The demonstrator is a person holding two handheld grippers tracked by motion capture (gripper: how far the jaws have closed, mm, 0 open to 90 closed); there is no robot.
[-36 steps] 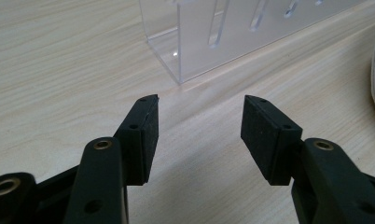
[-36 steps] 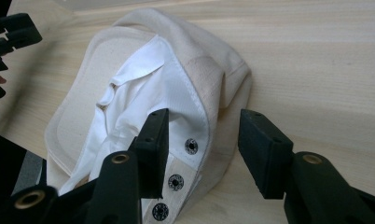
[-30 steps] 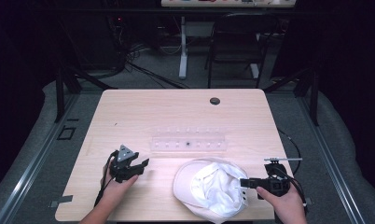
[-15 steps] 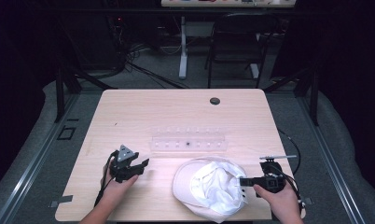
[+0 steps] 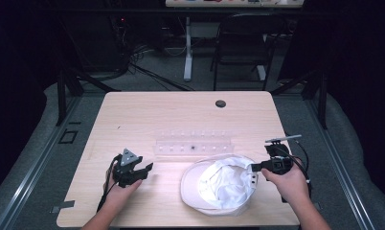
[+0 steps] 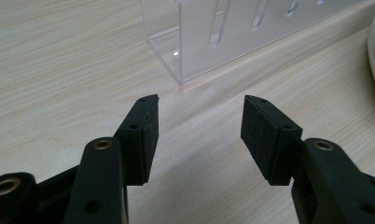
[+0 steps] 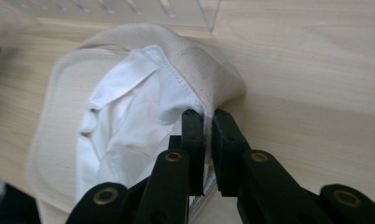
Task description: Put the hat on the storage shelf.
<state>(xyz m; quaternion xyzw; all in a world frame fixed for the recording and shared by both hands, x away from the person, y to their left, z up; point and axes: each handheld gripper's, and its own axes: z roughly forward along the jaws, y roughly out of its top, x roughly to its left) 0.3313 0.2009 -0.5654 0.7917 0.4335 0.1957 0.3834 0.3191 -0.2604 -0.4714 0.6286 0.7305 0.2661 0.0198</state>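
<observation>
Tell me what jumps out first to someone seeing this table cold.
The white hat lying upside down at the table's near edge draws the eye first, its rim pinched between the jaws of the right gripper. Next comes the clear acrylic rack at mid-table just behind the hat. The left gripper sits open over bare wood, its jaws pointing toward the rack's corner.
</observation>
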